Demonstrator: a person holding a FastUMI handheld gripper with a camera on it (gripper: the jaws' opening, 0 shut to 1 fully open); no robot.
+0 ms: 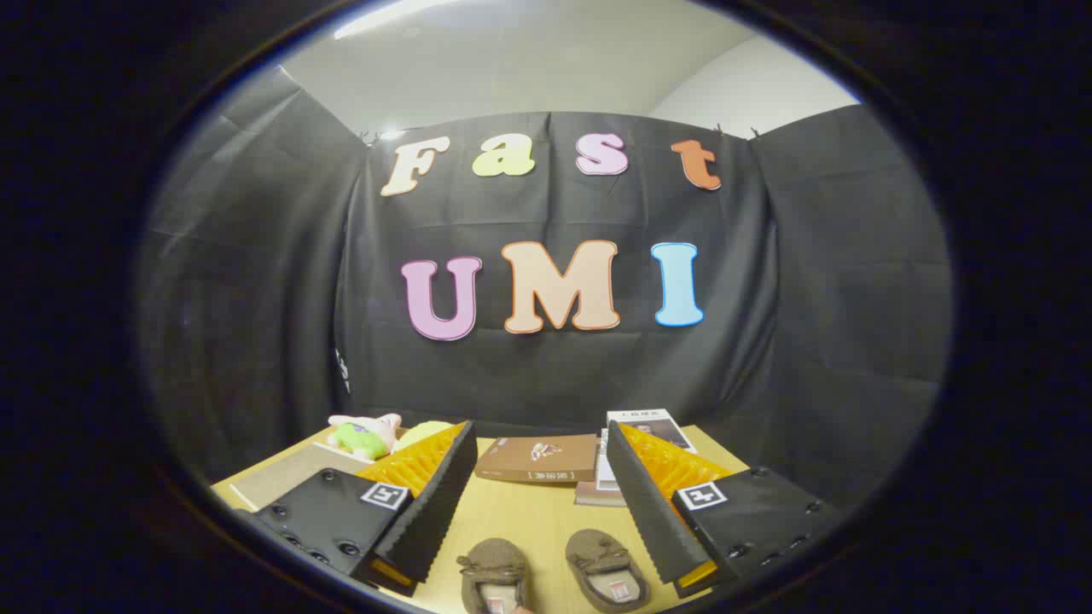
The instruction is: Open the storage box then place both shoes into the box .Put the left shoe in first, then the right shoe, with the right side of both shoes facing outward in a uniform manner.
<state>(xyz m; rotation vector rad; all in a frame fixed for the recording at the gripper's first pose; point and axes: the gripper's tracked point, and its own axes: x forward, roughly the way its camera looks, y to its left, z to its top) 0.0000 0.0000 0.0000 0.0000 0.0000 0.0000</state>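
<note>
Hand-held gripper [542,503] hangs released above two brown shoes [550,573], their heels cut off.

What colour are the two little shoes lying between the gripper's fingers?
Brown, both shoes, with paler insoles; the gripper view shows them best, between the open gripper fingers.

Gripper [542,503] had two wedge-shaped fingers [426,503] with ribbed inner faces, standing apart, on black screw-dotted mounts each bearing a square black-and-white marker tag [383,495].
</note>
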